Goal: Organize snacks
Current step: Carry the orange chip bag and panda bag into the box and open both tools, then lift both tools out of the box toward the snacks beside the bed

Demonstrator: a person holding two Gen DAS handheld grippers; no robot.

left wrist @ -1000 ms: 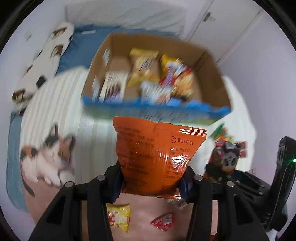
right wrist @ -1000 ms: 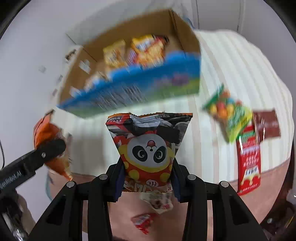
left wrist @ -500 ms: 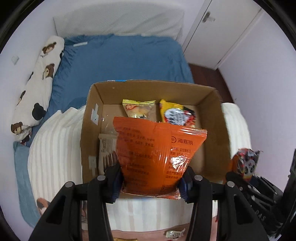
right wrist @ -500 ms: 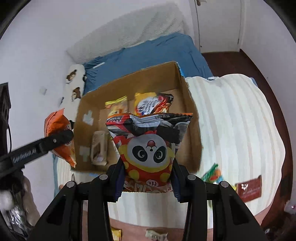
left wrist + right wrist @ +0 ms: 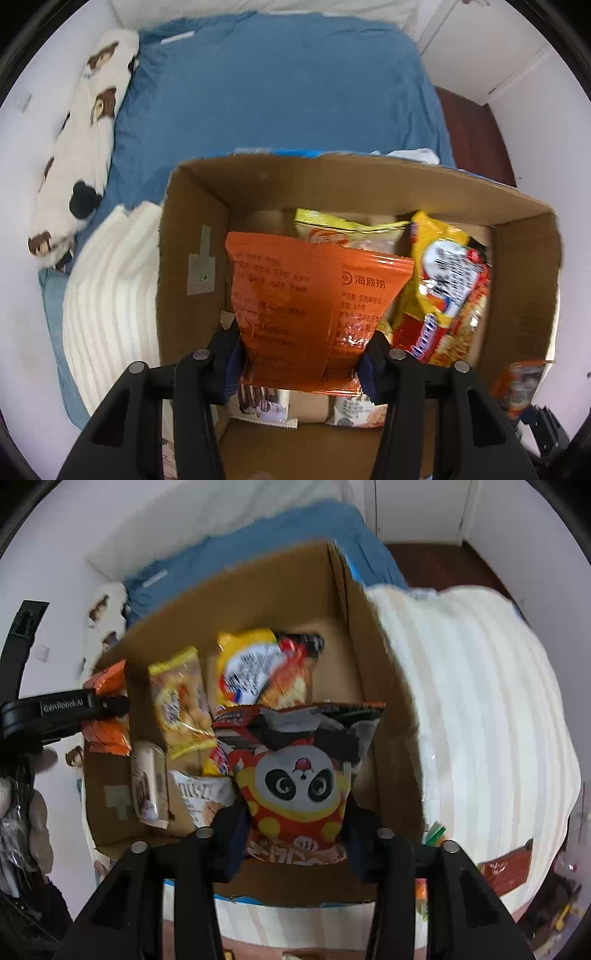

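Observation:
Both grippers hang over an open cardboard box (image 5: 369, 177) (image 5: 258, 590). My left gripper (image 5: 301, 358) has an orange snack bag (image 5: 306, 302) between its fingers, over the box's left half. Its jaws are opening, and the blue pads still lie against the bag's edges. In the right wrist view, the same orange snack bag (image 5: 107, 709) shows at the left. My right gripper (image 5: 295, 830) has a red panda snack bag (image 5: 299, 782) between its fingers, over the box's near right part. Its jaws are opening too, and the pads stand just off the bag.
Several snacks lie in the box: a yellow-red bag (image 5: 258, 664), a pale yellow bag (image 5: 181, 705), and white bars (image 5: 147, 782). The box rests on a white striped blanket (image 5: 461, 701) on a blue bed (image 5: 277, 92). A red packet (image 5: 506, 867) lies on the blanket.
Both grippers have moved from in front of the box to above it, carrying their bags. The right fingers now stand slightly wider apart.

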